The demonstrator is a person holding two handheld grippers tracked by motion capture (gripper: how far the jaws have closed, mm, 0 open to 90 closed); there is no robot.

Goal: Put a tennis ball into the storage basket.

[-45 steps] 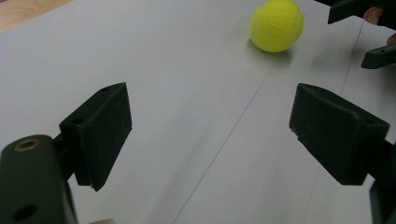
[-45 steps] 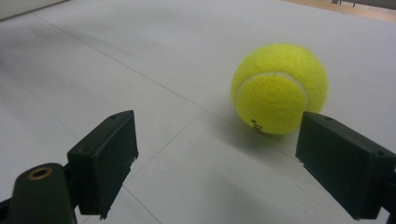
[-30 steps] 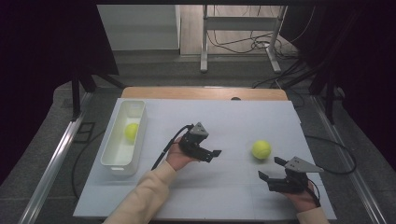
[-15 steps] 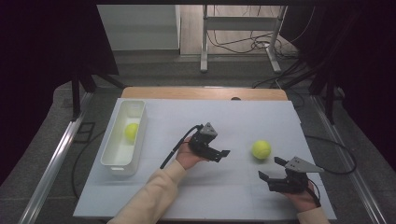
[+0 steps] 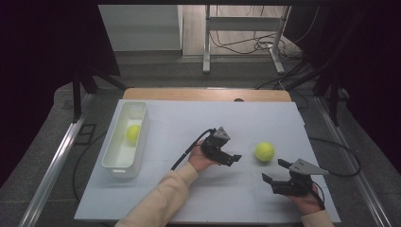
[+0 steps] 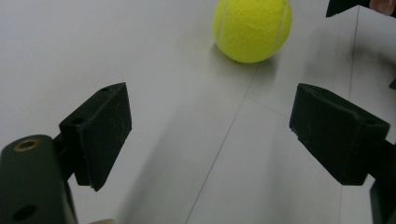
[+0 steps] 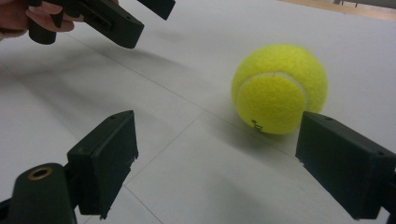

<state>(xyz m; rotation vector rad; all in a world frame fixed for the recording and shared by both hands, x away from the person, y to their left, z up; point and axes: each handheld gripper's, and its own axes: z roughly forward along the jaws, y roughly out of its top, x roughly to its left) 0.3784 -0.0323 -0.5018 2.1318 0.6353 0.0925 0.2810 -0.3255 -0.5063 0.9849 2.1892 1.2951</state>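
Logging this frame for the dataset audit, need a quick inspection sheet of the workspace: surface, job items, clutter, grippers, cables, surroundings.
Surface: white board with faint seams, on a wooden table.
Job's things: loose ball on the board between the grippers; bin at the left edge, second ball inside.
Clutter: nothing seen.
Grippers: left gripper open, aimed at the loose ball, short of it; right gripper open, fingers empty, ball just ahead. Neither touches it.
Cables: left cable trails across the board; right cable loops off the right edge; more on the floor behind.
Surroundings: grey floor, dark curtains at both sides, metal stand behind the table.
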